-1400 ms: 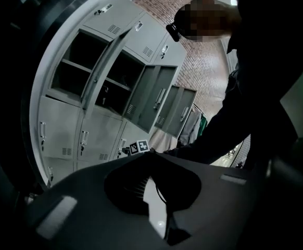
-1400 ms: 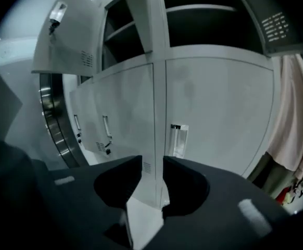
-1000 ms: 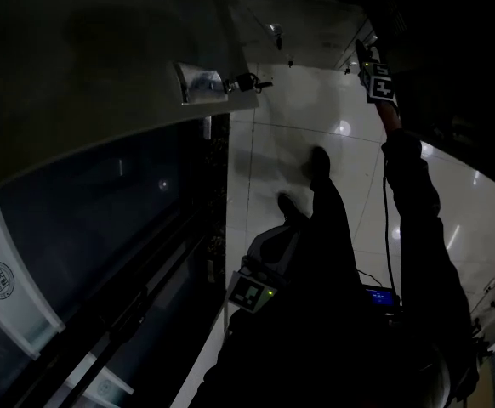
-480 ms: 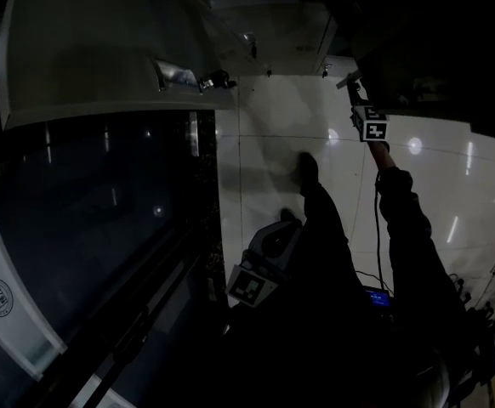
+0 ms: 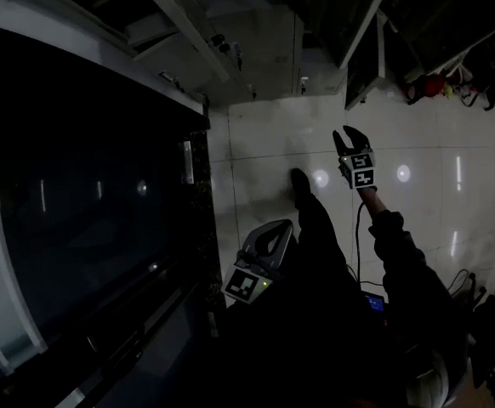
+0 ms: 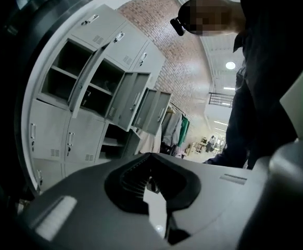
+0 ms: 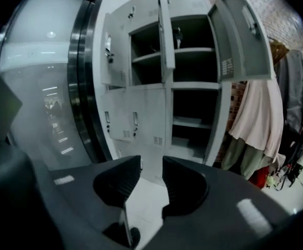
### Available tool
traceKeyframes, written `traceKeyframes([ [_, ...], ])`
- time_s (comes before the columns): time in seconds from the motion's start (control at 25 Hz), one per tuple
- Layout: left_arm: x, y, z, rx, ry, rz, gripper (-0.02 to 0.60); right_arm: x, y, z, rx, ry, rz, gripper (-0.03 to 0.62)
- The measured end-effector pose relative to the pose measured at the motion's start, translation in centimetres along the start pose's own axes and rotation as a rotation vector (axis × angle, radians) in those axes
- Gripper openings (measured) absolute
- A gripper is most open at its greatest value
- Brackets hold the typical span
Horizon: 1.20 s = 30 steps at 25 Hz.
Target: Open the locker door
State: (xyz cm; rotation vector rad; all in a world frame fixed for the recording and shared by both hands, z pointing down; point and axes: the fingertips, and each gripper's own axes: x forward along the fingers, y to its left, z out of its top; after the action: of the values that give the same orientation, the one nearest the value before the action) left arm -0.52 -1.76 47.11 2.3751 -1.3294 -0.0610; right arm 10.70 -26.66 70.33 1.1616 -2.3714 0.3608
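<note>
A bank of grey lockers (image 7: 141,103) stands ahead in the right gripper view. Its upper doors (image 7: 240,35) hang open and the two small lower doors (image 7: 121,120) are closed. My right gripper (image 7: 151,173) is well short of the lockers, touching none of them. Its jaws are closing with a clear gap and nothing between them. In the dim head view it is raised over the floor (image 5: 350,141). My left gripper (image 5: 262,246) hangs low by the person's leg. Its jaws (image 6: 150,159) meet at the tips, empty, with the lockers (image 6: 89,82) far off.
A dark curved glass wall (image 5: 77,219) fills the left of the head view. Glossy white floor tiles (image 5: 435,151) lie below the right gripper. Clothes (image 7: 258,119) hang right of the lockers. The person's shoe (image 5: 299,181) is over the floor.
The right gripper has drawn back from the locker fronts and sits lower in the head view. The head view has swung, so the lockers slid to the top edge.
</note>
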Motion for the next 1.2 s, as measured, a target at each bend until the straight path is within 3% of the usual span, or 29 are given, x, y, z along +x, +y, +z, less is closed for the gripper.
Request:
traceKeyframes([
  [0.24,-7.4,-3.5,-2.5,0.033,-0.004,-0.016,0.006,-14.9,14.9,2.9,0.011,-0.158,0.116,0.123],
  [0.4,-9.6,-5.5,-3.9,0.016,0.012,0.006,0.006,-23.6,21.3,3.4,0.032,-0.207,0.167,0.098],
  [0.52,-10.5,-7.5,-5.3,-0.007,0.028,-0.025,0.006,-29.2,24.5,2.7,0.048,-0.225,0.166,0.042],
  [0.56,-10.8,-8.3,-5.7,-0.006,0.034,-0.039,0.006,-30.7,25.2,2.1,0.055,-0.222,0.159,0.002],
  [0.76,-11.8,-11.0,-7.4,0.003,0.046,-0.079,0.006,-35.1,26.9,-0.1,-0.018,-0.203,0.156,0.001],
  [1.2,-10.0,-14.9,-7.9,0.033,0.029,-0.034,0.006,-41.0,23.9,2.9,-0.099,-0.308,0.177,0.000],
])
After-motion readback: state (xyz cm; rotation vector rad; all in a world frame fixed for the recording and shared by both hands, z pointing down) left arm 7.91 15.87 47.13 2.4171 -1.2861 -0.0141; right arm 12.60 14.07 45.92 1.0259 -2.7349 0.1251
